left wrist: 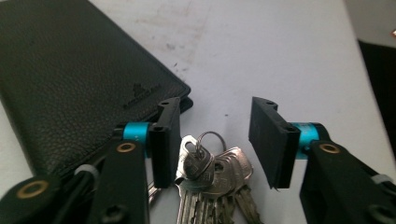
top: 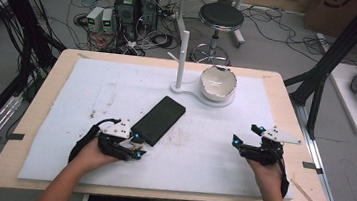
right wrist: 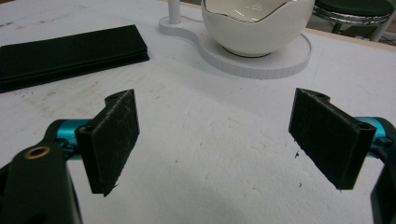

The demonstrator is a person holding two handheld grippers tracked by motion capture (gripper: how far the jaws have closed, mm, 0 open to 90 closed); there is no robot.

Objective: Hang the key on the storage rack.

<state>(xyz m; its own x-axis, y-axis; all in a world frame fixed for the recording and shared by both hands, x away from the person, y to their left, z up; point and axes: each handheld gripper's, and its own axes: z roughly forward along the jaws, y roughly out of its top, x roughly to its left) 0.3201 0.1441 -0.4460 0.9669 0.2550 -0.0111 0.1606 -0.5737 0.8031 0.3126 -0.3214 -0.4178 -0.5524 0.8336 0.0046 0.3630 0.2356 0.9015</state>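
Observation:
A bunch of silver keys on a ring lies on the white mat, right beside the near corner of a black leather wallet. My left gripper is open, its jaws standing on either side of the keys without touching them. In the high view the left gripper sits at the near end of the wallet. My right gripper rests low over the mat at the right, open. Nothing is between the right gripper jaws.
A white egg-shaped bowl sits on a flat white base with an upright white peg stand at the back middle. The bowl is ahead of the right gripper. The mat covers most of the wooden table.

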